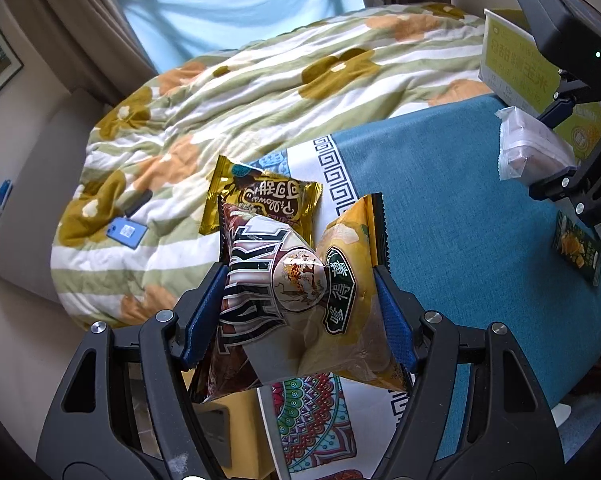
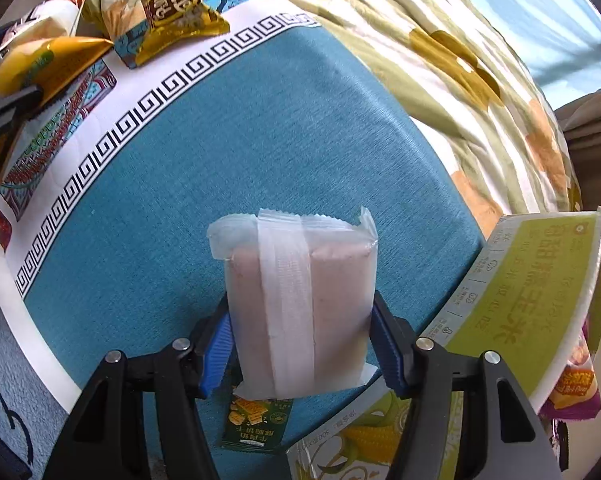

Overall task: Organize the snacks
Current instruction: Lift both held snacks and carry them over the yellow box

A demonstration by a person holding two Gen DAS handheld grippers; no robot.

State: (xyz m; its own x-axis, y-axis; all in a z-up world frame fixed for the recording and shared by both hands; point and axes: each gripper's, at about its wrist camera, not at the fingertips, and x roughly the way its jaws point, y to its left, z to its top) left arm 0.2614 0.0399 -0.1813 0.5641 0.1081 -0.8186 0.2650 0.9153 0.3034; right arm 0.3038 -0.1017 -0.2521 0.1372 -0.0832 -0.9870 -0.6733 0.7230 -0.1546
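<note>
My left gripper [image 1: 300, 312] is shut on a yellow chip bag [image 1: 300, 292] with a round label, held above the table's left end. A gold chocolate snack bag [image 1: 260, 204] lies just beyond it, also in the right wrist view [image 2: 172, 8]. My right gripper [image 2: 302, 344] is shut on a frosted white packet [image 2: 300, 300] with pink bars inside, held above the blue tablecloth [image 2: 220, 160]; the packet also shows in the left wrist view [image 1: 532, 148]. An open green-and-white cardboard box [image 2: 520, 300] stands just right of it.
A small dark green cracker packet [image 2: 256, 424] lies on the cloth under the right gripper. A purple snack bag [image 2: 576, 388] sits in the box. A bed with a floral quilt [image 1: 228, 92] lies beyond the table, with a blue phone [image 1: 126, 232] on it.
</note>
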